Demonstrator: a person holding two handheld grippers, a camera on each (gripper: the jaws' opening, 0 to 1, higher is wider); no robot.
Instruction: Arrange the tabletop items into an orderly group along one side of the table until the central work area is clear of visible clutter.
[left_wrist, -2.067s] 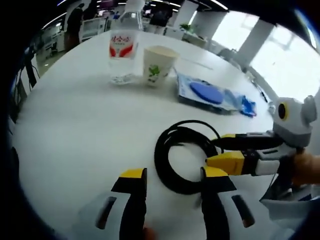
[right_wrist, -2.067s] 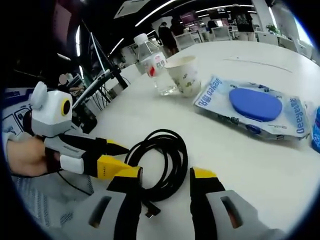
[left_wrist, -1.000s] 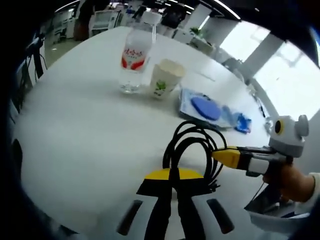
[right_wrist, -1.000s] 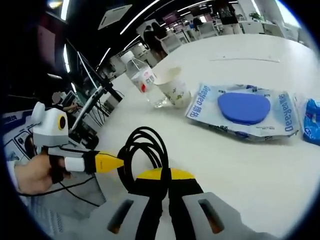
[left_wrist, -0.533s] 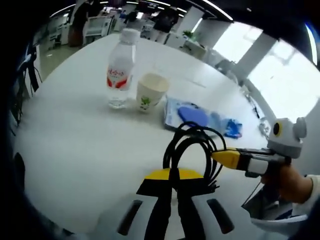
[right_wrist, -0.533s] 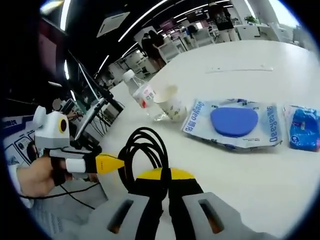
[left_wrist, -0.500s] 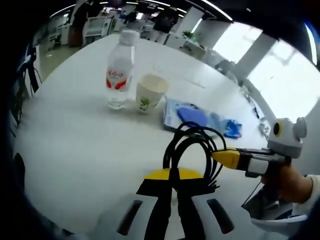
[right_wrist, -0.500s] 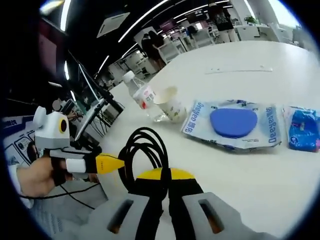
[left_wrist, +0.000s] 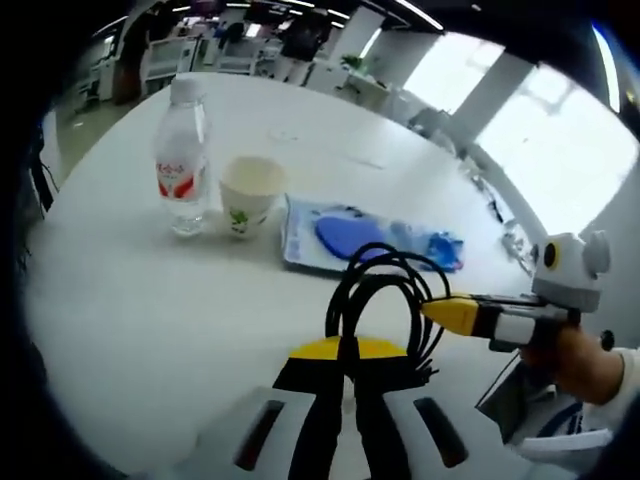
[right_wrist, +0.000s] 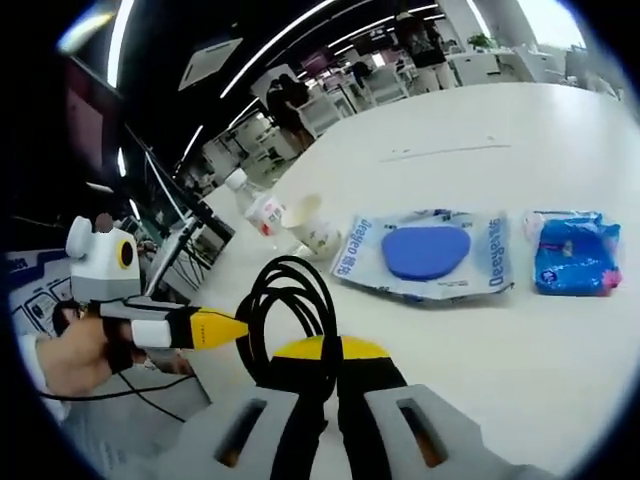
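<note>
Sitting on a big white table (left_wrist: 130, 300) in a wide office room are a water bottle (left_wrist: 181, 168), a paper cup (left_wrist: 247, 193), a flat pack with a blue oval lid (right_wrist: 428, 254) and a small blue packet (right_wrist: 570, 253). They stand in a row along the far side. Desks, chairs and people are far behind, too blurry to make out. Bright windows glow on one side.

A black cable coil (left_wrist: 385, 300) stands up on its edge above the table, its ring upright. The left gripper (left_wrist: 340, 352) is pinched tight on the coil's bottom part. The right gripper (right_wrist: 322, 352) is pinched tight on the coil too. The coil's lowest part is hidden behind the yellow jaw tips. Each gripper also pokes into the other's view, held by a hand (left_wrist: 575, 362).
</note>
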